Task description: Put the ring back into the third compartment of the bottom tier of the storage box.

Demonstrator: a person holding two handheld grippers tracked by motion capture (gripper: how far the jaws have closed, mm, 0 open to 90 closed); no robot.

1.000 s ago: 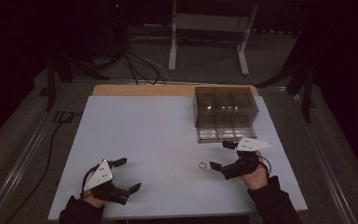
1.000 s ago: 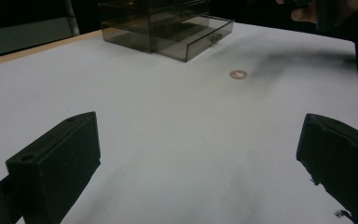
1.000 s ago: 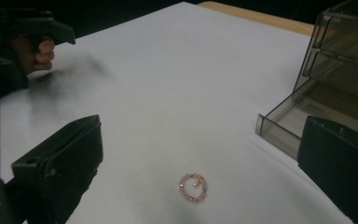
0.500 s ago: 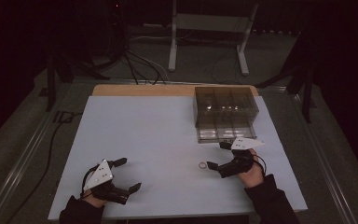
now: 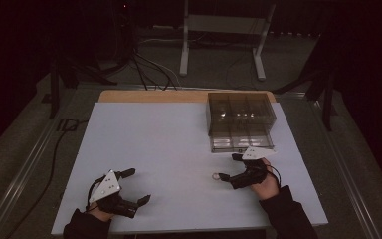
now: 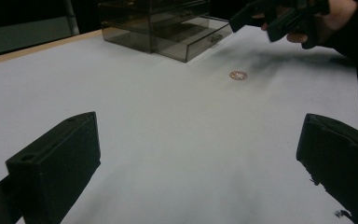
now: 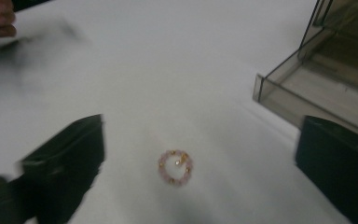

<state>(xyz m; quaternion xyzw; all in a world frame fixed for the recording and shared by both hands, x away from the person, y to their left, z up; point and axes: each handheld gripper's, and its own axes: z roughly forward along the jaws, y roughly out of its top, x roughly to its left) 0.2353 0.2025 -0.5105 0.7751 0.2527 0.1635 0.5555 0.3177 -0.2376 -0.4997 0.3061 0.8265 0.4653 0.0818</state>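
Bracelet (image 7: 175,167), a small loop of pink and gold beads, lies flat on the white surface (image 5: 164,144), between the spread jaws of the right hand-held gripper (image 5: 231,167) and touching neither. That gripper is released, wide open, holding nothing; in the high view the bracelet (image 5: 215,176) sits just beside its lower jaw tip. The left hand-held gripper (image 5: 134,186) rests near the front left edge of the surface, also wide open and empty, well apart from the bracelet. In the left gripper view the bracelet (image 6: 237,74) shows far ahead, under the right hand-held gripper (image 6: 261,18).

A smoky clear drawer box (image 5: 239,114) stands at the far right of the surface, its lowest drawer (image 5: 241,143) pulled out toward the person; the right gripper's upper jaw is just beside the drawer front. The room around is dark, with a metal stand (image 5: 224,30) and cables (image 5: 149,69) on the floor beyond the surface.
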